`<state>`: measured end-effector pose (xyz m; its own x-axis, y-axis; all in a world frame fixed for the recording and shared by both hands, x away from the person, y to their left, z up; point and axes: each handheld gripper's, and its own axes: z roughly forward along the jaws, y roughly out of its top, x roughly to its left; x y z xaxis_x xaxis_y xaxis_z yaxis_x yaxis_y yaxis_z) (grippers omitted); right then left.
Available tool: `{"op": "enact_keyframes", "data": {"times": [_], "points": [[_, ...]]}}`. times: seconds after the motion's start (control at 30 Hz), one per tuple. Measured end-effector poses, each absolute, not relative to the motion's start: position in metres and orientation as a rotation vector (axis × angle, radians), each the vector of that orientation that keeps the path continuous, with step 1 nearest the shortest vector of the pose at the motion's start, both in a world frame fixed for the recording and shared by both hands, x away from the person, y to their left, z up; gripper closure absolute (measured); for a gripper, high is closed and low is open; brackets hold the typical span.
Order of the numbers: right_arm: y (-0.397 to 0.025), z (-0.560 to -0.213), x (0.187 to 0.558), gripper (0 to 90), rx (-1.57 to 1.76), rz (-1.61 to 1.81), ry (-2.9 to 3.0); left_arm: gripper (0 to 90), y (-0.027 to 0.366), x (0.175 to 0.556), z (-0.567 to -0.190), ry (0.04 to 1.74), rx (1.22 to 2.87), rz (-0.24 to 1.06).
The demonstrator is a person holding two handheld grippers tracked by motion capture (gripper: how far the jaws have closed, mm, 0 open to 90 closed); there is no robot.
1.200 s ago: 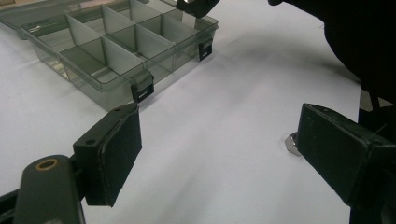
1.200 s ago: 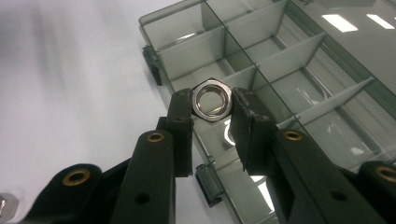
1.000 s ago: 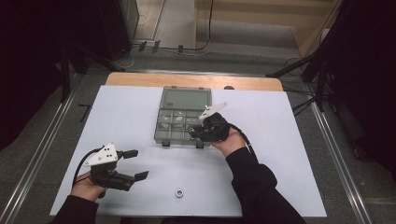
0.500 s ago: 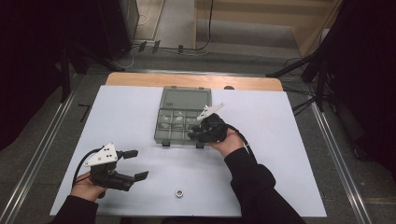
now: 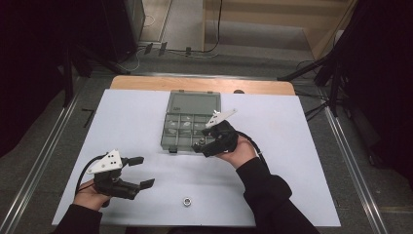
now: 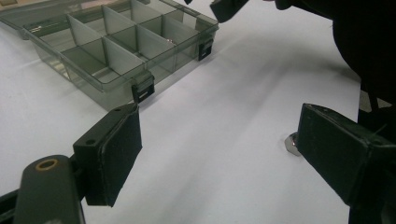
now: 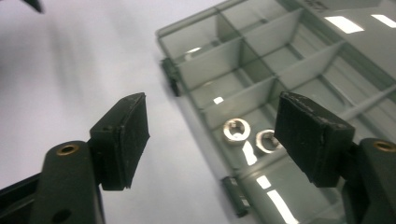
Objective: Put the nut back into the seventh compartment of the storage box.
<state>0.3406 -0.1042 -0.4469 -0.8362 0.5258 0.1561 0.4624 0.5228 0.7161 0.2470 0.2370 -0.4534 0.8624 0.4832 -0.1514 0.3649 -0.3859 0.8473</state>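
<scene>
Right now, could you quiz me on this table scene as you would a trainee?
1. True or false: the right gripper has its fingers clamped on a nut.
2. How many nuts lie in the organizer box compartment below the right gripper? A one, B two, C four.
3. Fill in: the loose nut on the table lies nearest the ___ gripper.

Key: 1 false, its fingers are spread with nothing between them. 2 B, the two nuts lie side by side. 3 left; the left gripper is open too.

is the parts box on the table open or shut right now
Open. The parts box has its lid laid back flat, its compartments are bare to view, and two nuts lie in one, below the open right claw.
</scene>
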Motion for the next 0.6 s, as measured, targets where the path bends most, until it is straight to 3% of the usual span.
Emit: {"op": "enact_keyframes", "data": {"times": [0.6], "points": [[-0.083, -0.441, 0.302, 25.8, 0.632, 1.177, 2.839, 14.7, 0.237, 0.247, -0.453, 0.62, 2.012, 0.143]]}}
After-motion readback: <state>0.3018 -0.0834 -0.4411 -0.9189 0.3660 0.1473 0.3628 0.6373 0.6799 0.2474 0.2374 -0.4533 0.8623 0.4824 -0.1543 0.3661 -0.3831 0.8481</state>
